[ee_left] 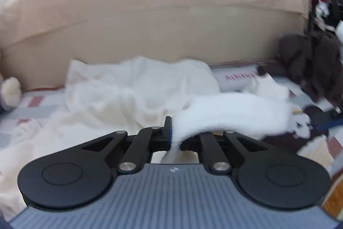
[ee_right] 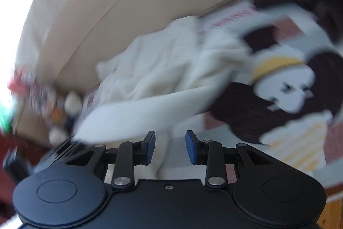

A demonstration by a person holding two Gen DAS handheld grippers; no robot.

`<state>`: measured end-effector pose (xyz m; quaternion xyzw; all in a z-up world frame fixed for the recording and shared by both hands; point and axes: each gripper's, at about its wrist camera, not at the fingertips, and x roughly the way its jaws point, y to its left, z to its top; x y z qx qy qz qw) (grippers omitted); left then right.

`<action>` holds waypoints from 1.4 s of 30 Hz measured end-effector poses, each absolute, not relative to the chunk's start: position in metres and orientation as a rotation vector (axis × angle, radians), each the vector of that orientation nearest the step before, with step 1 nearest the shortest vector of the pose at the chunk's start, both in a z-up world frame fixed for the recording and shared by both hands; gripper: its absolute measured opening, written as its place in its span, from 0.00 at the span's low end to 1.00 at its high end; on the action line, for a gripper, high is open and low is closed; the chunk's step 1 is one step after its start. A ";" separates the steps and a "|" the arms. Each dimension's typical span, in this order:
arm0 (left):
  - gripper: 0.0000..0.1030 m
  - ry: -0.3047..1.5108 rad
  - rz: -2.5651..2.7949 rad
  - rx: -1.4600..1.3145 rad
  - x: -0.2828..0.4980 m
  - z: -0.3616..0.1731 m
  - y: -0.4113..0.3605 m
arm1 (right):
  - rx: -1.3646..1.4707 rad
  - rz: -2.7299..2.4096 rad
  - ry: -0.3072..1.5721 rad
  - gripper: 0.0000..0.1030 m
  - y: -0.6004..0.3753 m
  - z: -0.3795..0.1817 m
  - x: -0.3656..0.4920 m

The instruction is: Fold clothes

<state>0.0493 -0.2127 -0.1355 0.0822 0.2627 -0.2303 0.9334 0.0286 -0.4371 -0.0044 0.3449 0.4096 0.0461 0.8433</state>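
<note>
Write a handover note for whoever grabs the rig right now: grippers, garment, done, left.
Left gripper: shut on a strip of the white fleece garment, which arches up and off to the right.
Right gripper: open, holding nothing, with white cloth just ahead of it; this view is motion-blurred.
Garment: the rest lies crumpled on the patterned bedspread, against the beige cushion. A dark clothes pile sits at the right.
Done: one edge is picked up; no fold is visible.
Left: probably grasp a second point with the right gripper, spread the garment flat, then fold.
</note>
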 end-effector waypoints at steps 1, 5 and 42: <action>0.05 0.534 -0.460 0.149 0.052 -0.133 -0.207 | 0.768 0.090 0.862 0.36 -0.443 -0.013 0.031; 0.05 0.541 -0.410 0.067 0.064 -0.128 -0.189 | 0.928 0.059 0.849 0.37 -0.466 -0.048 0.041; 0.07 0.830 -0.150 -0.219 0.119 -0.173 -0.082 | -0.324 -0.012 0.858 0.49 -0.310 -0.083 0.105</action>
